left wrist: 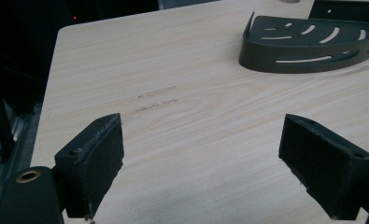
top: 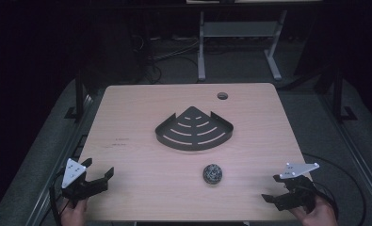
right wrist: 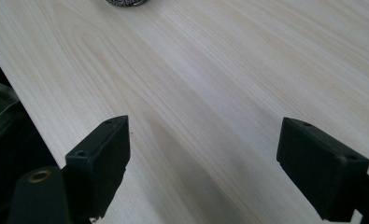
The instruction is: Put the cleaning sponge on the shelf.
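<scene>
On the tabletop [top: 127, 117], speckled ball [top: 213, 173] near slotted corner tray [top: 194, 129], left hand-held gripper [top: 99, 177] released, right hand-held gripper [top: 271, 194] released, both at near corners.

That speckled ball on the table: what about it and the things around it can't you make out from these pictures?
- Speckled ball: high view too small to tell its material; the right gripper view's top edge cuts it.
- Marks on the table: too small to read.
- Dark corner tray: cut by the left gripper view's right edge.
</scene>
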`<act>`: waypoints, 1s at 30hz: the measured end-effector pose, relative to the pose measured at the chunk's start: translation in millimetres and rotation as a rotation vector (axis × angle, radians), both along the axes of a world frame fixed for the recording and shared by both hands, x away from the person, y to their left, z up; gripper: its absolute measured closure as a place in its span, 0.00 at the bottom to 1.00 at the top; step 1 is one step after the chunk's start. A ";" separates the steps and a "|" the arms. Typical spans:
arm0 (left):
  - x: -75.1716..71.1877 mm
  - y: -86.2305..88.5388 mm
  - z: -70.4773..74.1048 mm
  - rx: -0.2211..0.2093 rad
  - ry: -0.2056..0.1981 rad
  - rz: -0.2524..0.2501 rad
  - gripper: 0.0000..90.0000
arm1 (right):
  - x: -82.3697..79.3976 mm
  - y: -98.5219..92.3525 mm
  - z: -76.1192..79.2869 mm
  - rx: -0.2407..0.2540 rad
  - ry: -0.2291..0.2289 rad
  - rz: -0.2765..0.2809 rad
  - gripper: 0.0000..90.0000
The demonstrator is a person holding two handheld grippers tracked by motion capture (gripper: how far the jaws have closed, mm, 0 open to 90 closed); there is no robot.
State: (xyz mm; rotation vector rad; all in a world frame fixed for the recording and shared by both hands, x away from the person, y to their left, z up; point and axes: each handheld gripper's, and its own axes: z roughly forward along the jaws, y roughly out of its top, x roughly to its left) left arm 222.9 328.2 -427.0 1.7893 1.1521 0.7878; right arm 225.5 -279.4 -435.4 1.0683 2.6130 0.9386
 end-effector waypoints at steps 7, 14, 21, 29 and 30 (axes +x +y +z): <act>0.7 1.8 -0.3 -0.004 0.002 0.004 0.15 | 4.1 9.2 3.7 -0.005 0.015 0.028 0.19; 0.2 1.2 0.0 -0.004 0.002 0.005 0.15 | 10.3 19.0 9.4 -0.015 0.012 0.060 0.19; -0.3 2.2 0.2 -0.008 -0.001 0.008 0.15 | 16.6 30.7 15.8 -0.034 0.013 0.094 0.19; 0.6 2.6 -0.9 -0.005 0.003 0.010 0.15 | 23.7 43.9 16.3 -0.040 0.022 0.135 0.19; 0.5 2.9 -0.8 -0.007 0.003 0.009 0.15 | 24.7 45.4 16.6 -0.041 0.022 0.140 0.19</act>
